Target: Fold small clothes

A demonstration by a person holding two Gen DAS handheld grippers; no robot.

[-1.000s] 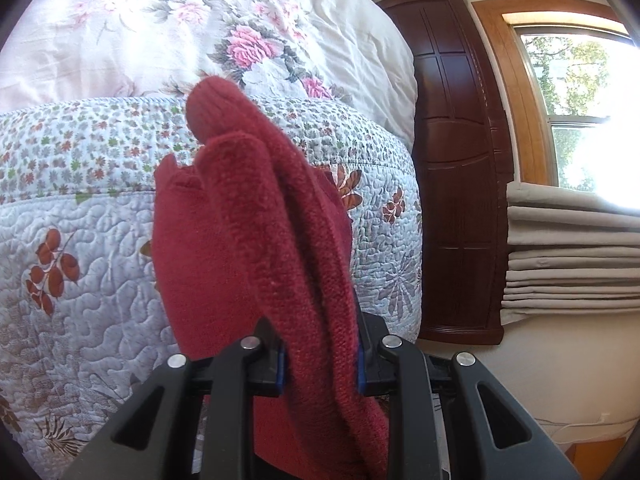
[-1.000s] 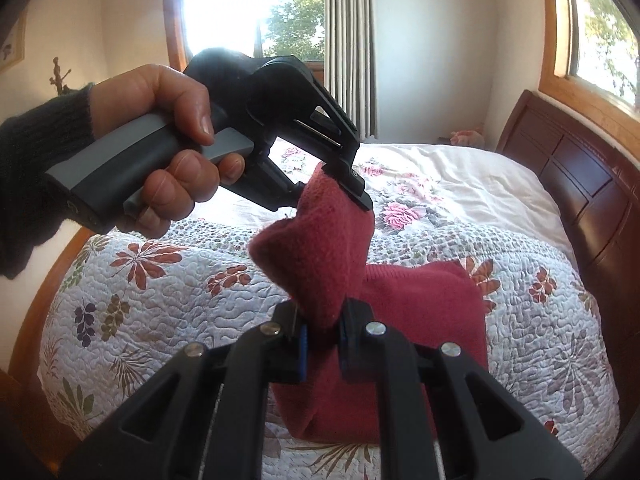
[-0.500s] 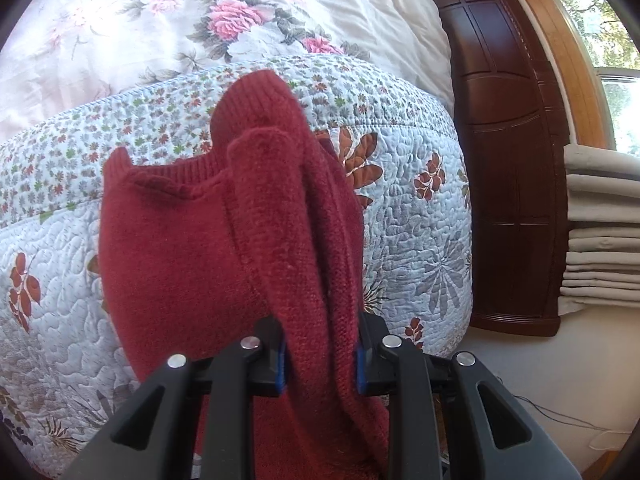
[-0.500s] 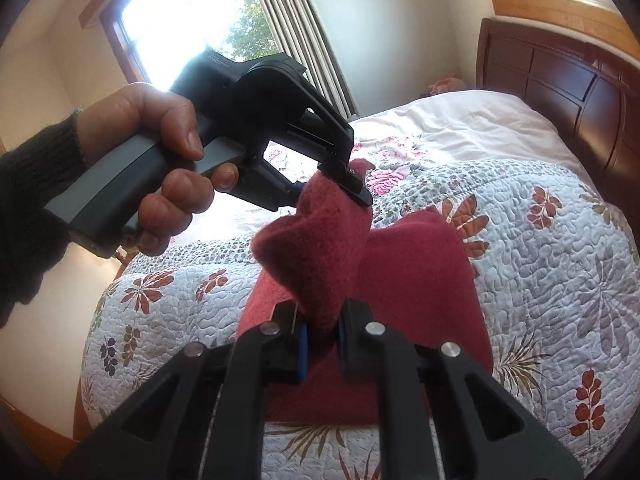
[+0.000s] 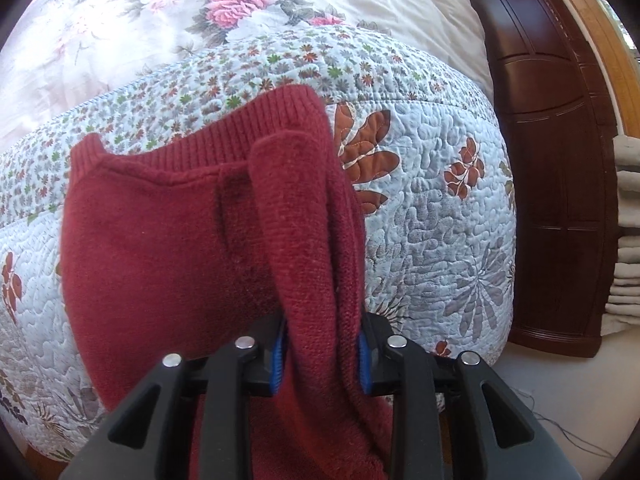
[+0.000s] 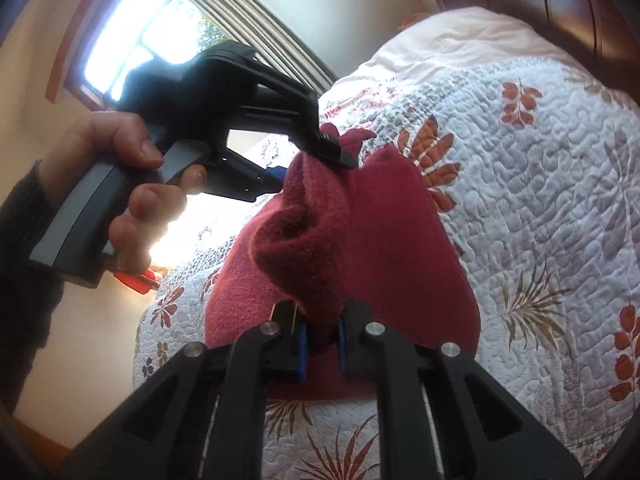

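The left tongs are closing tightly on a thick bunched fold of the red knitted garment, the blue-lined pads pressing the fabric from both sides. The right tongs are likewise clamping a rolled ridge of the same garment between their blue pads, with only the squeezed cloth separating the two fingers.

The garment is a dark red, fuzzy wool knit with a ribbed band running along its far edge. Most of it is lying on the bed, on the quilted bedspread, near the bedspread's outer edge; the gripped portions are rising off the surface as soft, rounded folds stretching between the two tongs. In the right wrist view, the left tongs are pinching the far end of that raised fold, and the person's hand is wrapping around the grey handle, with a dark knitted sleeve covering the wrist.

The bedspread is pale, stitched in a pebbled quilting pattern, and printed with rust-coloured leaves and grey fronds. Beyond it, a smooth cream duvet with pink roses is covering the far part of the bed. A dark panelled wooden headboard is standing at the bed's end, and pleated beige curtains are hanging beside a bright window.
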